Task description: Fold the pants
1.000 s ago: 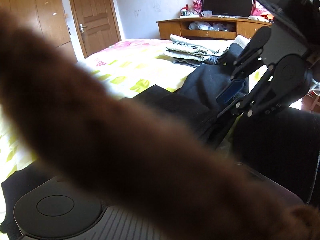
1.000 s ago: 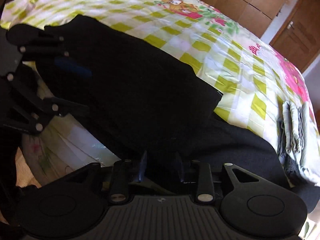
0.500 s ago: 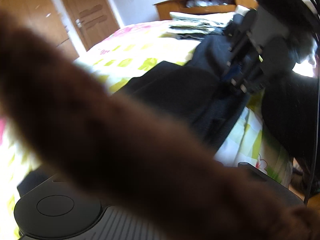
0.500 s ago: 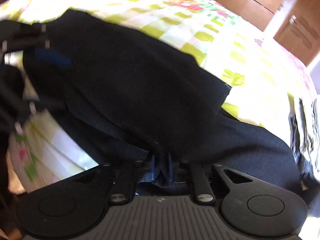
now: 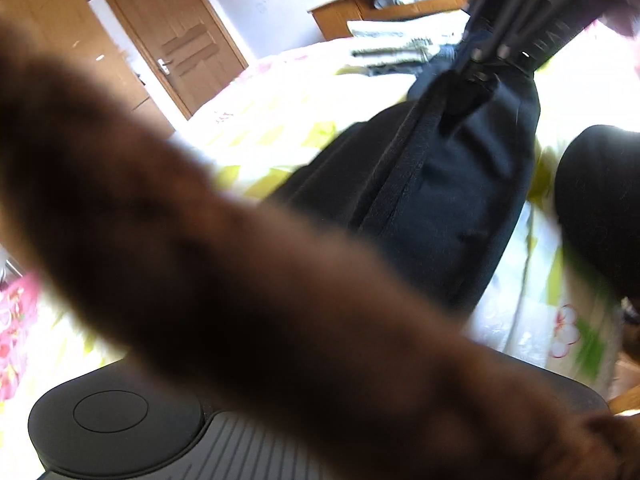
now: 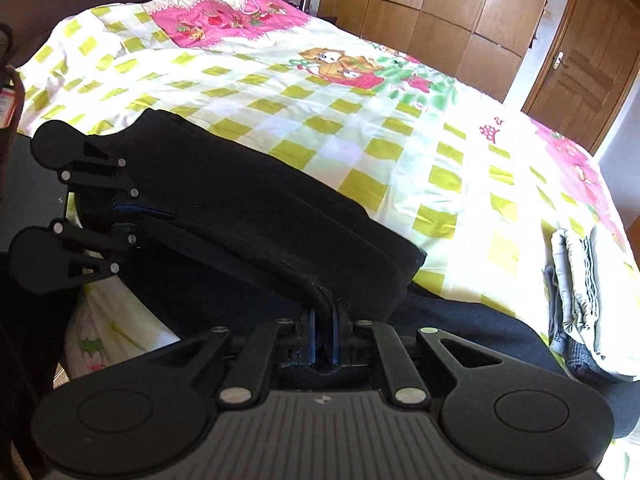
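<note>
A pair of black fabric pants point(image 6: 248, 216) lies along the near edge of a bed covered in a white quilt with lime-green checks and pink cartoon panels point(image 6: 360, 112), one folded band of the cloth lifted clear of the quilt and stretched taut. The right gripper point(image 6: 322, 326), black plastic with blue pads, is clamped on one end of that band right at the camera; the left gripper point(image 6: 124, 216) is pinched shut on the other end, off to the left and a little farther up the bed. The band's long axis therefore runs straight from one gripper to the other, parallel to the bed's near edge, with more of the pants lying flat beneath it. From the left wrist, the right gripper point(image 5: 492, 60) shows above the hanging dark cloth point(image 5: 440, 184) (a blurred brown shape close to the lens blocks much of that view). A stack of folded pale laundry point(image 6: 580, 292) sits on the quilt just right of the pants. Both ends look equally held, so the next fold probably means carrying the band across together.
</note>
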Available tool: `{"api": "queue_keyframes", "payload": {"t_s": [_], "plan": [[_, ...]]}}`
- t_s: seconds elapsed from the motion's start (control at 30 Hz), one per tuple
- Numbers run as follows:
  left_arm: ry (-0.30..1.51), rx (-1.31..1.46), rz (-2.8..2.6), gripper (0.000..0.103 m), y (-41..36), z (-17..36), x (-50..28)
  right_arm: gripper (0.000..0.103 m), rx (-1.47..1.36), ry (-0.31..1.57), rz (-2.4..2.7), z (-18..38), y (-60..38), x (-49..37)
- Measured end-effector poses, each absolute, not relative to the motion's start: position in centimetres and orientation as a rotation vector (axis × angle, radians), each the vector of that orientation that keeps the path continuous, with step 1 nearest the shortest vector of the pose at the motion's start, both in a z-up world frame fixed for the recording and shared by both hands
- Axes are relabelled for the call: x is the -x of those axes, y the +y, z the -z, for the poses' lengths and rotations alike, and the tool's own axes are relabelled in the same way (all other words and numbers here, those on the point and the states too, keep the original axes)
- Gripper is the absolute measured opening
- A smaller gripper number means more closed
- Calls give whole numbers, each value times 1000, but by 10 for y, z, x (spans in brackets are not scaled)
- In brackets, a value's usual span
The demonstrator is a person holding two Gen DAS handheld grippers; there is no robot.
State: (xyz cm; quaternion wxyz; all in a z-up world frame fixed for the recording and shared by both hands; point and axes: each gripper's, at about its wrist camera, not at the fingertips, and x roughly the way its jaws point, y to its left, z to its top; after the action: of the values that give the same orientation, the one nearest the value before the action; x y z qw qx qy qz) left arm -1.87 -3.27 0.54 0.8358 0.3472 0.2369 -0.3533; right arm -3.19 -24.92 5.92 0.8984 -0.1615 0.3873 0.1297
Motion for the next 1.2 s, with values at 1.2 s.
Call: {"api": "queue_keyframes", "payload": {"t_s": [1.2], "plan": [[513, -668, 931, 46, -152, 13, 19, 51, -785, 531, 565, 16, -479, 113]]}}
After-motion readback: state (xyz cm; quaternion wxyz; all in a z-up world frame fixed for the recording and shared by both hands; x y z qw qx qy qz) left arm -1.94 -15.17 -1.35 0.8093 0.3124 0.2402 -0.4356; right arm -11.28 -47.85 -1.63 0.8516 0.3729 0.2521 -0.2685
